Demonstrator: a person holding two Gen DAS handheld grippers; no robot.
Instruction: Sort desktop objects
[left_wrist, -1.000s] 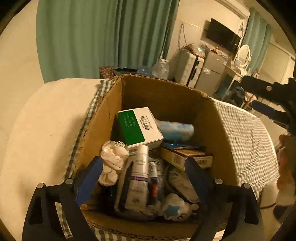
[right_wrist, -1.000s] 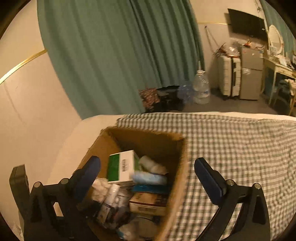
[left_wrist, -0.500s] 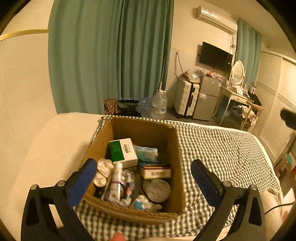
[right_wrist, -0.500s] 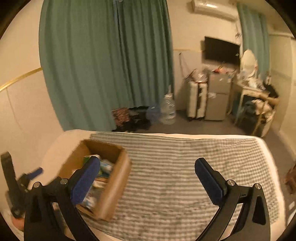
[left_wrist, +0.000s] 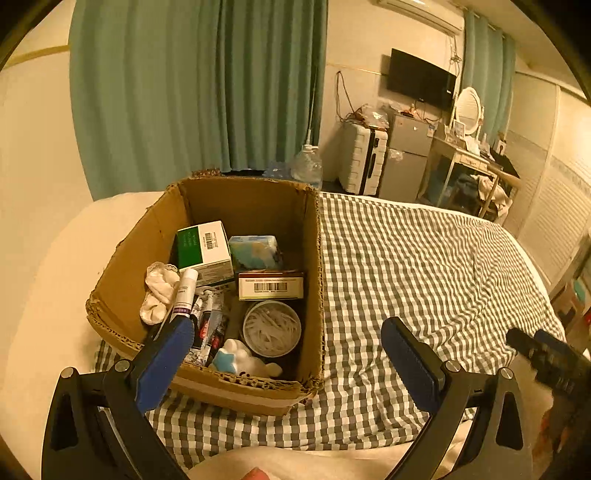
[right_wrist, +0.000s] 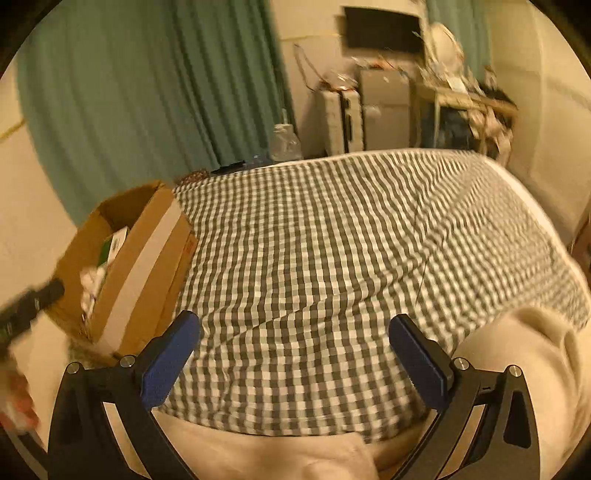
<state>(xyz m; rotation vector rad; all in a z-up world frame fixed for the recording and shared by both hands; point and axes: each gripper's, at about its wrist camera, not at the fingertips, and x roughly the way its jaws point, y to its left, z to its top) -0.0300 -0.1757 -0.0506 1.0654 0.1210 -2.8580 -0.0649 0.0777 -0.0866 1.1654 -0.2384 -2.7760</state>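
We see the cardboard box (left_wrist: 207, 291), full of small items, on the checked bed cover (left_wrist: 424, 266) at about eleven o'clock from our left hand-held gripper (left_wrist: 284, 343), close ahead; its long axis runs away from us. Our right hand-held gripper (right_wrist: 293, 339) has it far off at nine o'clock. Both are released and hold nothing, so we judge the left better placed.
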